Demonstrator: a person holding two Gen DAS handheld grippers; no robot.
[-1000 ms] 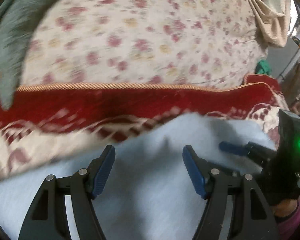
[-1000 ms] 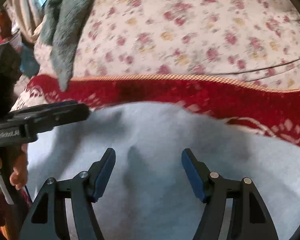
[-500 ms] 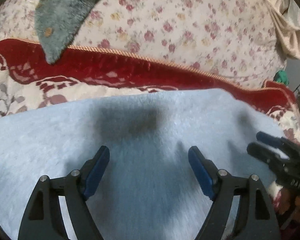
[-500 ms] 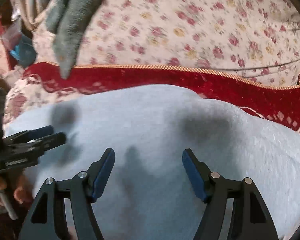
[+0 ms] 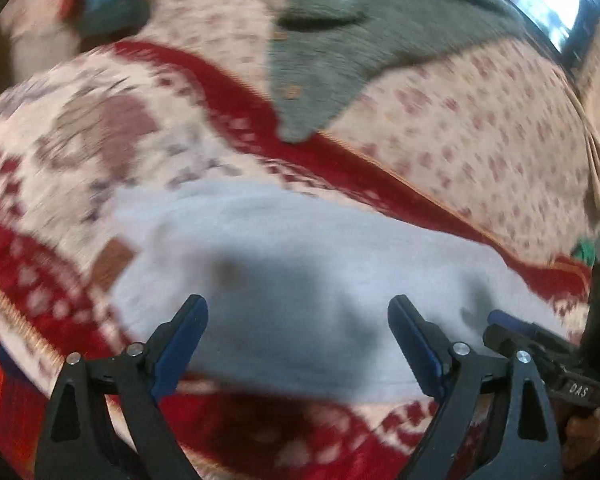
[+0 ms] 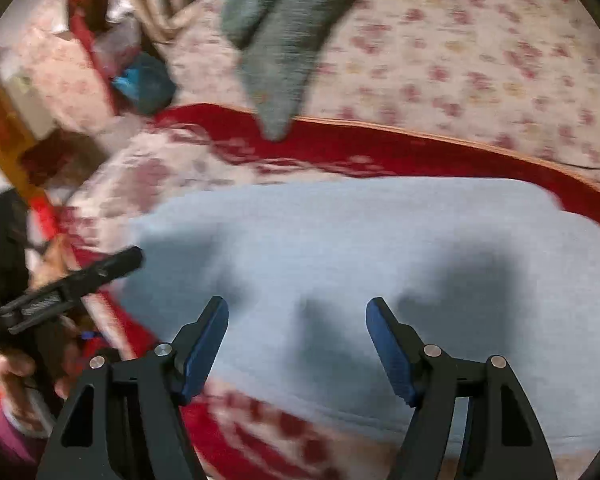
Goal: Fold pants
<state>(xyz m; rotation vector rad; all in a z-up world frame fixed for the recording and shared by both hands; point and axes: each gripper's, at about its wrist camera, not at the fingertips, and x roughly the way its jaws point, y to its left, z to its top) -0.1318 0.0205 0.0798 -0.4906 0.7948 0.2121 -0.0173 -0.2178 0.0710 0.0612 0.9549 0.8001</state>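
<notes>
**Pants lie flat, fold looks close to finished**

We see the pants point(image 6: 360, 248) as a compact light blue slab lying on the red patterned blanket point(image 5: 40, 152) of the bed, its near edge just ahead of both tools. We judge the main folds already made: the cloth shows one smooth, roughly rectangular shape with no loose legs trailing out. Whether another fold or only a tidy-up is left, we cannot tell.

The fabric looks soft and fleecy, thick at the edges, with few wrinkles. A brown tag point(image 5: 110, 258) sits at its left end.

Our left hand-held gripper point(image 5: 298, 340) hangs above the pants with its jaws spread wide and nothing between them. Our right hand-held gripper point(image 6: 296, 340) does likewise, wide apart and empty, over the middle of the cloth.

Beyond, a grey garment point(image 6: 284, 60) rests on the floral sheet point(image 6: 480, 60), well apart from the pants.
</notes>
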